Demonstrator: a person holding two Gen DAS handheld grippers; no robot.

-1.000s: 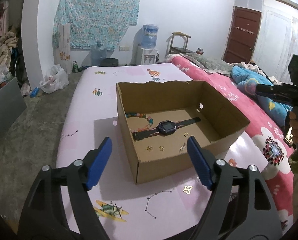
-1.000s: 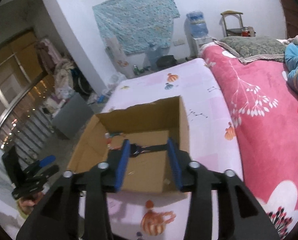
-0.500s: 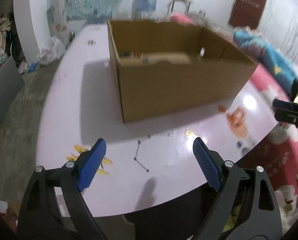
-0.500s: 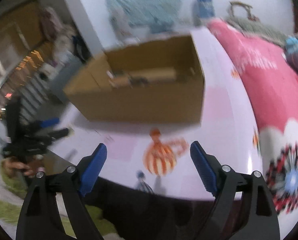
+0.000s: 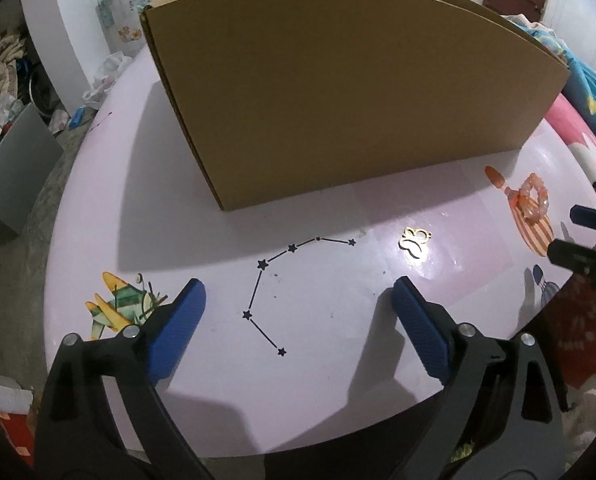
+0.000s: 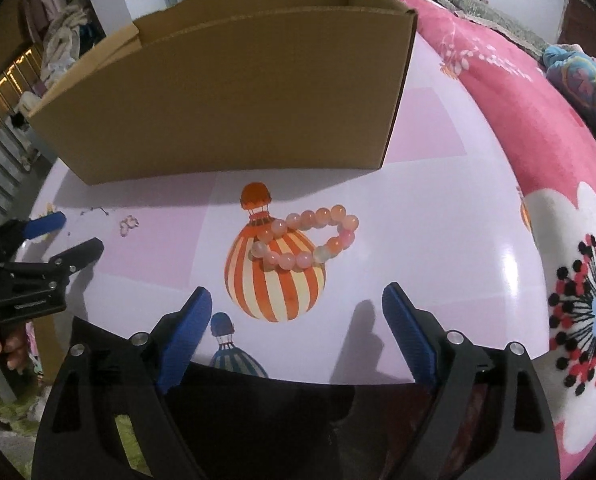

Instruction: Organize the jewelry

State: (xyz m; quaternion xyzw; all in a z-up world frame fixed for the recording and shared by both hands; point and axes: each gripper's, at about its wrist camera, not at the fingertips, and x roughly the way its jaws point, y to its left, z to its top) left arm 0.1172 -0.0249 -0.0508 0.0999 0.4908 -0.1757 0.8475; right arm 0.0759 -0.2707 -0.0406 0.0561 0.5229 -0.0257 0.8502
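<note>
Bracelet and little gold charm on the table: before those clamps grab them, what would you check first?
1. Bracelet lies free, in front of the right gripper: ok.
2. Right gripper empty, jaws wide: ok.
3. Charm lies free, ahead and right of the left gripper: ok.
4. Left gripper empty, jaws opening: ok.
5. Box stands upright behind both pieces: ok.
6. Room left inside the box: cannot tell, its near wall hides the inside.
</note>
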